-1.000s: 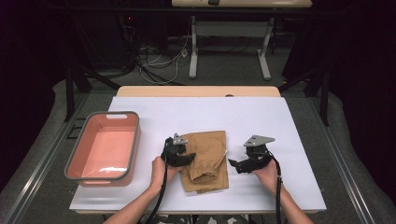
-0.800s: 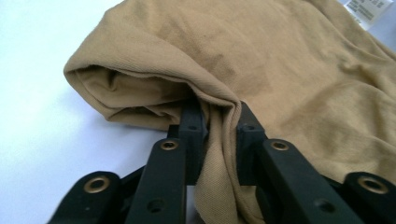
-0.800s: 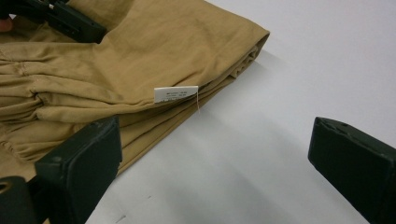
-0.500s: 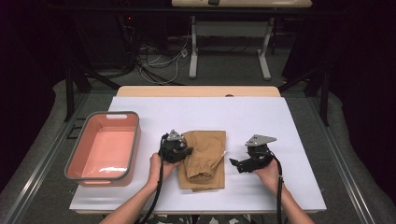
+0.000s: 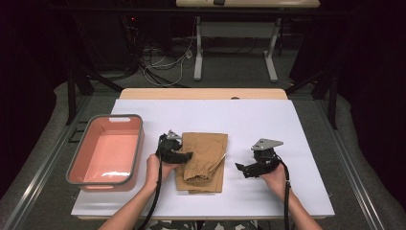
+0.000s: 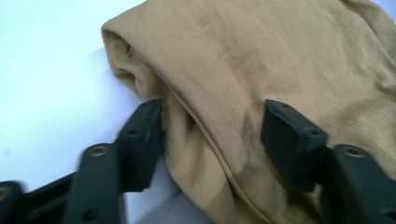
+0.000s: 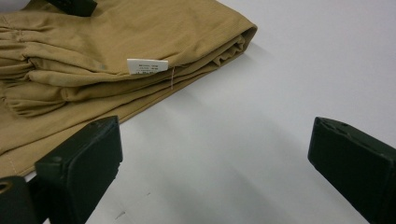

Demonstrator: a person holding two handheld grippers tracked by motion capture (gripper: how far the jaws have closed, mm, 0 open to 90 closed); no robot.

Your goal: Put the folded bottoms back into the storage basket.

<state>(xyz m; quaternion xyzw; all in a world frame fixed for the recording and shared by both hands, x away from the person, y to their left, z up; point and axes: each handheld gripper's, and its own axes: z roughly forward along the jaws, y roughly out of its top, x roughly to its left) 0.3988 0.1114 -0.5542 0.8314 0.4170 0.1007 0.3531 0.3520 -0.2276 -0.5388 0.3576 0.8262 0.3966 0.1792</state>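
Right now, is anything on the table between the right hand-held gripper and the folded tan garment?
Nothing visible. Bare white table lies between the right hand-held gripper and the tan garment; its jaws stand open, facing the garment's edge.

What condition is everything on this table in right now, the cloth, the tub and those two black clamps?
Tan garment: folded, lying flat on the table.
Pink tub: upright, empty.
Left gripper: jaws just opening, garment's folded edge between them, pads not pressing.
Right gripper: open, beside the garment, holding nothing.

High view above the table [image 5: 287, 124], gripper views close, all sharing the tan garment [image 5: 203, 155]
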